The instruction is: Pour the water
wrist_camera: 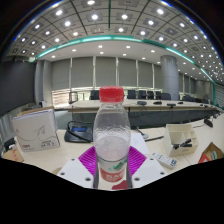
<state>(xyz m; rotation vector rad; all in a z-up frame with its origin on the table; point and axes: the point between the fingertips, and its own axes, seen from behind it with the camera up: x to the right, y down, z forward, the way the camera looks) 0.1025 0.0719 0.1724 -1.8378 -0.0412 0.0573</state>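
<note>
Rows of ceiling spotlights and blinds over tall windows frame a meeting room with a long conference table. Closer, the pale bench [40,160] carries the clutter. The tongs [112,165] grip a clear water bottle [111,135] with a red cap [111,94], upright between both purple pads [90,160]. Beside it lie a cardboard box [36,128], a dark bag [78,131] and a white cup [180,136].

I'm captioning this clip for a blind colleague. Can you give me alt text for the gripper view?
A clear plastic bottle with a red cap stands upright between the gripper's two pink-padded fingers, gripped on both sides. Beyond it are a cluttered table with a white cup, and a conference room.
</note>
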